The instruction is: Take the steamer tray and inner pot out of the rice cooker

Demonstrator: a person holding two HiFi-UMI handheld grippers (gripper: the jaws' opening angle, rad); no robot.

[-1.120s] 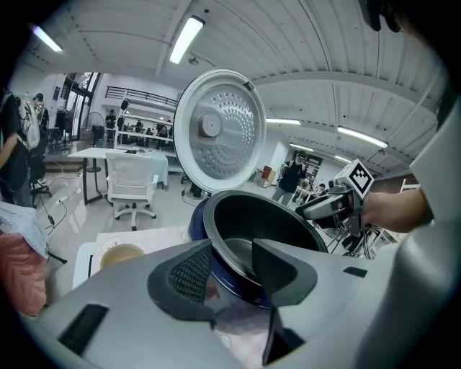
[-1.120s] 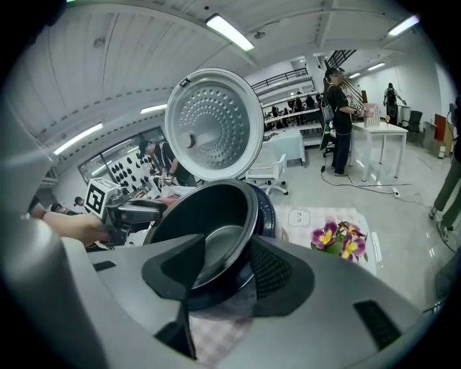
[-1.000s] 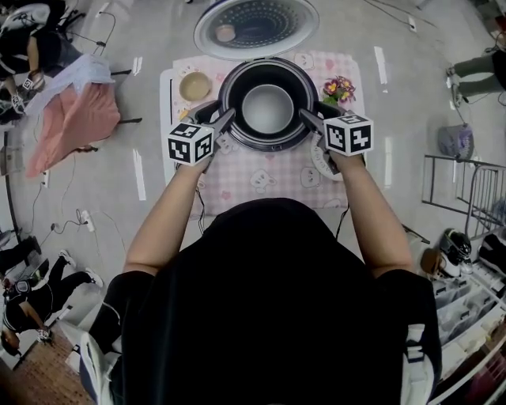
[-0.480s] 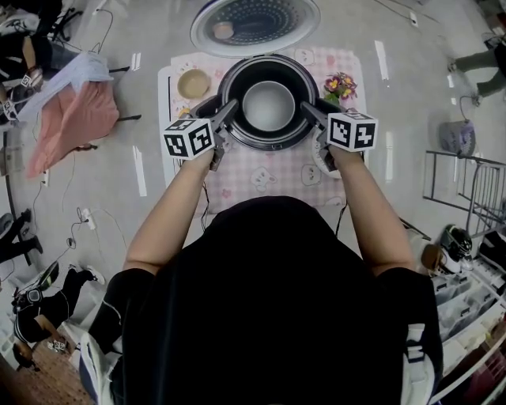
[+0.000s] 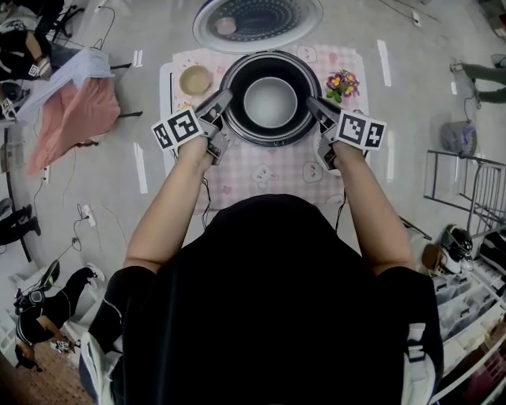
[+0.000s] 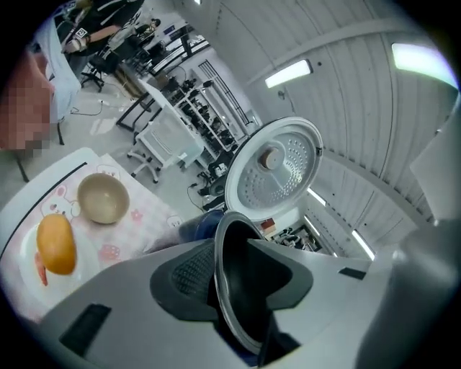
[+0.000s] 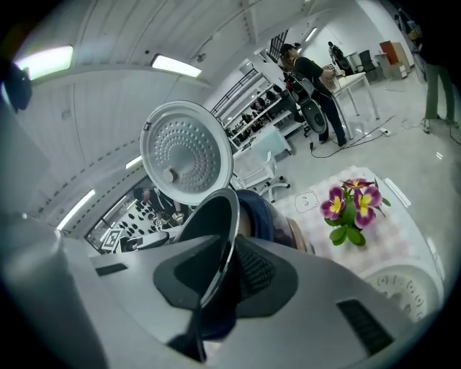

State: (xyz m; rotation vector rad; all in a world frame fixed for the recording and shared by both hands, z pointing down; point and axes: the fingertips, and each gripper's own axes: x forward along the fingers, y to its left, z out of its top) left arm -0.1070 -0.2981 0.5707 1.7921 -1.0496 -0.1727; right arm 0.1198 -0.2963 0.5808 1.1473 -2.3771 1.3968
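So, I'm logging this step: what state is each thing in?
Rice cooker: lid open.
Inner pot: seated in cooker, empty.
Steamer tray: out, lying on the table.
Bowl: upright, empty.
Left tool: jaws have just been closing, pot rim between them, not yet clamped.
Right tool: jaws have just been closing, now pressing the pot rim.

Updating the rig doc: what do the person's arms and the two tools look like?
The left tool and right tool both have light grey moulded bodies, and their jaws are lined with dark, mesh-textured pads. Each carries a white cube printed with black square markers. The person wears a black short-sleeved top; the forearms are uncovered. No cable shows on either tool.
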